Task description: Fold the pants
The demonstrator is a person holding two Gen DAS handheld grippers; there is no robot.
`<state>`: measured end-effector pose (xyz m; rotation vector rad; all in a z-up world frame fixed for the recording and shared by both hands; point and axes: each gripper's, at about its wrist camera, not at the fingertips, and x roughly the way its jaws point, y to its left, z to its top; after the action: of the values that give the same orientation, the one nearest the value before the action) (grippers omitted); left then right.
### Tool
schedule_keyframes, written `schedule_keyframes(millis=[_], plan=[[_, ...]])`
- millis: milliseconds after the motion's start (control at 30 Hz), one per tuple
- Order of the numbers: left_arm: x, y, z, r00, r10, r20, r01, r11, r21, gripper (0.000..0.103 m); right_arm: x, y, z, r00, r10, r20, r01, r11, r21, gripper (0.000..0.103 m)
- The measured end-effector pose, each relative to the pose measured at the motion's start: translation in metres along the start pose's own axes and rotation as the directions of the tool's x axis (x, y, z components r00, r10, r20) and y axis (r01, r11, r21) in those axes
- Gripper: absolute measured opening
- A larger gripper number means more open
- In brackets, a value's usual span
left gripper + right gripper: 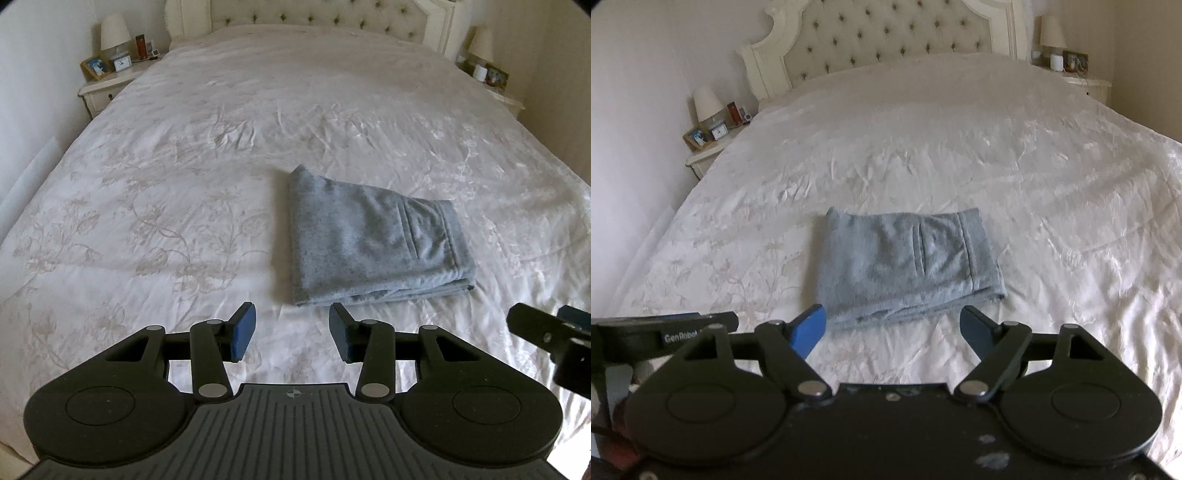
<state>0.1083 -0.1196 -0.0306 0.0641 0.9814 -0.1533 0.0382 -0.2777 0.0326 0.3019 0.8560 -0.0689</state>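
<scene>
The grey pants lie folded into a flat rectangle on the white bed cover, waistband and a pocket seam on top. My left gripper is open and empty, held above the cover just short of the pants' near edge. In the right wrist view the pants lie straight ahead. My right gripper is open and empty, held short of their near edge. The right gripper also shows at the right edge of the left wrist view.
A tufted headboard stands at the far end. A nightstand with a lamp, clock and photo frame is at the far left. Another nightstand with a lamp is at the far right. The left gripper's body shows at the right view's left edge.
</scene>
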Motion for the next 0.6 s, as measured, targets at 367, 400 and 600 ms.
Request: schedule_keyframes(millis=[367, 400, 600], plan=[[-0.0027, 0.0046, -0.0045, 1.000, 0.005, -0.008, -0.005, 1.000, 0.010, 0.043, -0.0068, 0.0054, -0.0040, 1.000, 0.020, -0.011, -0.020, 1.000, 0.012, 0.084], [-0.0028, 0.0047, -0.0045, 1.000, 0.005, -0.008, -0.005, 1.000, 0.009, 0.043, -0.0071, 0.0055, -0.0043, 1.000, 0.021, -0.010, -0.021, 1.000, 0.016, 0.084], [-0.0033, 0.0056, -0.0059, 1.000, 0.009, -0.005, -0.009, 1.000, 0.011, 0.043, -0.0090, 0.0028, -0.0042, 0.999, 0.031, -0.012, -0.030, 0.999, 0.021, 0.084]])
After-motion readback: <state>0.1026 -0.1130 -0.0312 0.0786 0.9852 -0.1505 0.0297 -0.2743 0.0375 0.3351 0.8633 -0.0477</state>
